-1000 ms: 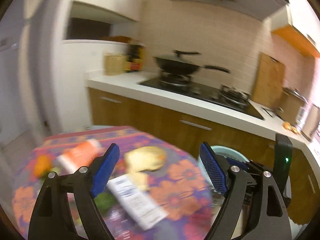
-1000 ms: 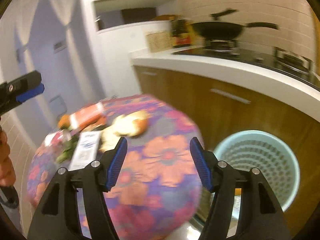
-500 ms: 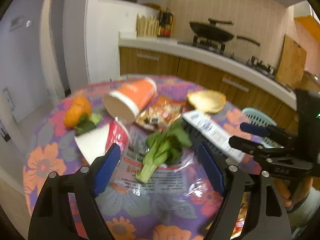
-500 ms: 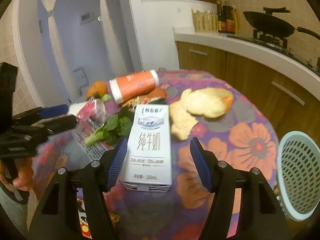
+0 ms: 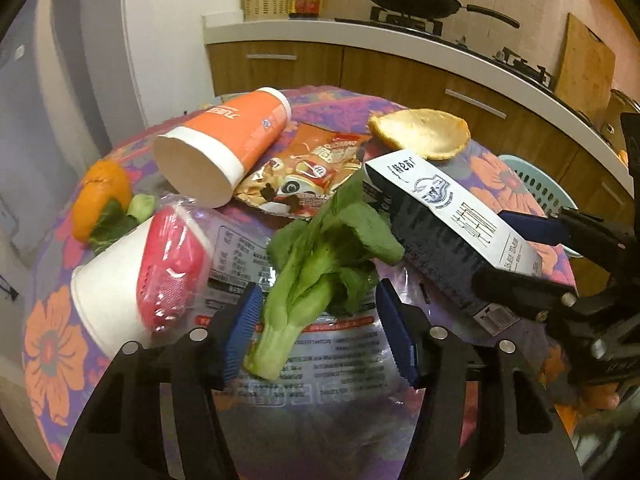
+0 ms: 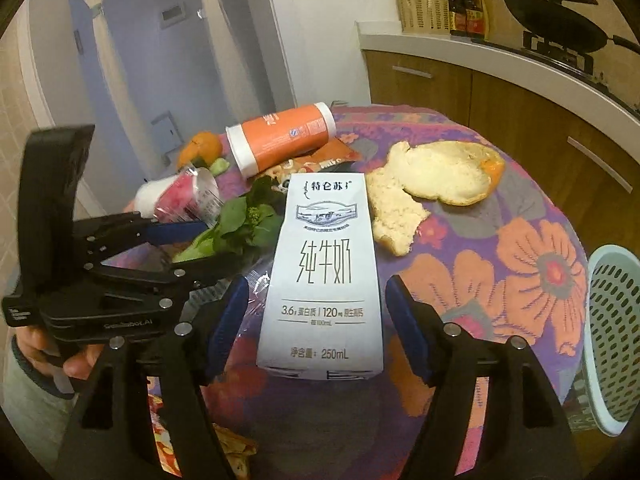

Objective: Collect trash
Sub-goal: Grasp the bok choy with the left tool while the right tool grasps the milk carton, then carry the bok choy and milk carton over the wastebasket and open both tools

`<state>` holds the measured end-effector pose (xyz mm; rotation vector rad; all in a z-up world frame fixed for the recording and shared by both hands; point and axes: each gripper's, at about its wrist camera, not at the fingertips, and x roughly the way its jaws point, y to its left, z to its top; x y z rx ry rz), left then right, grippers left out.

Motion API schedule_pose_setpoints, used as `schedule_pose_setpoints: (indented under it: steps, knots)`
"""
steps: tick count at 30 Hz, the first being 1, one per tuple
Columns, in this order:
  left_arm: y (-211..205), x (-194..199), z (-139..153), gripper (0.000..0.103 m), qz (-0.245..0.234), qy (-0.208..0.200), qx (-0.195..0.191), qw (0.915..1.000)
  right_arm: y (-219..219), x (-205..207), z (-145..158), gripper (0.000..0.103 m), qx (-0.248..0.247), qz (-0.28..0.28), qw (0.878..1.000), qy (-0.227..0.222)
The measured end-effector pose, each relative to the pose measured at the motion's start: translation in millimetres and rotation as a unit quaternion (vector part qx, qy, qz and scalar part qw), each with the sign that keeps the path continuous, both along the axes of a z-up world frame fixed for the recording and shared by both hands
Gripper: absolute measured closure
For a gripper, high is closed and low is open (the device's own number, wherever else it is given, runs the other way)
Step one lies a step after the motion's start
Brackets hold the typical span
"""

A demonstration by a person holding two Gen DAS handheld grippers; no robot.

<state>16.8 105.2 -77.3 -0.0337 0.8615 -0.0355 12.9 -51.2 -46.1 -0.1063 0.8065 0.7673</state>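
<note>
Jaws are closing on your left gripper (image 5: 320, 332) around the greens (image 5: 320, 256), not yet pinching, while your right gripper (image 6: 314, 320) is opening astride the milk carton (image 6: 322, 276); soft leaves risk tearing.

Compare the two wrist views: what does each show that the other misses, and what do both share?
Only the left wrist view: the wooden chopping board leaning on the counter.
Only the right wrist view: the torn piece of white bread and the tied curtain.
Both: the white milk carton, the leafy green vegetable and the orange paper cup.
</note>
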Motion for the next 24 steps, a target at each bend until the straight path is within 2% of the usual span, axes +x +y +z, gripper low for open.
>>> schedule_pose_setpoints:
  steps: [3,9,10,11,12,15,24]
  knots:
    - [-1.0,3.2,-3.8,0.058,0.012,0.009,0.013,0.9998,2.1,-0.1,-1.0,0.036,-0.007,0.001,1.000,0.001]
    - [2.2,2.7,-2.0,0.071,0.039,0.009,0.011,0.9991,2.6,7.9,-6.9,0.037,-0.017,-0.009,1.000,0.022]
    - [2.4,2.4,-1.1,0.071,0.041,0.008,0.009,0.9991,2.6,10.2,-7.5,0.040,-0.017,-0.012,0.999,0.026]
    - [1.8,1.1,0.0,0.073,0.041,0.006,0.005,0.9991,2.7,11.0,-7.7,0.051,-0.020,-0.012,0.999,0.026]
    - [0.5,-0.6,1.1,0.075,0.042,0.004,0.004,0.9991,3.7,11.0,-7.8,0.051,-0.024,-0.010,0.999,0.025]
    - [-4.3,-5.7,6.9,0.079,0.042,-0.004,0.002,0.9991,2.1,6.9,-4.5,0.051,-0.031,-0.014,0.999,0.006]
    - [-16.0,-25.4,42.7,0.080,0.032,-0.051,-0.021,0.9979,-21.5,-0.6,22.9,0.051,0.005,-0.018,0.999,-0.034]
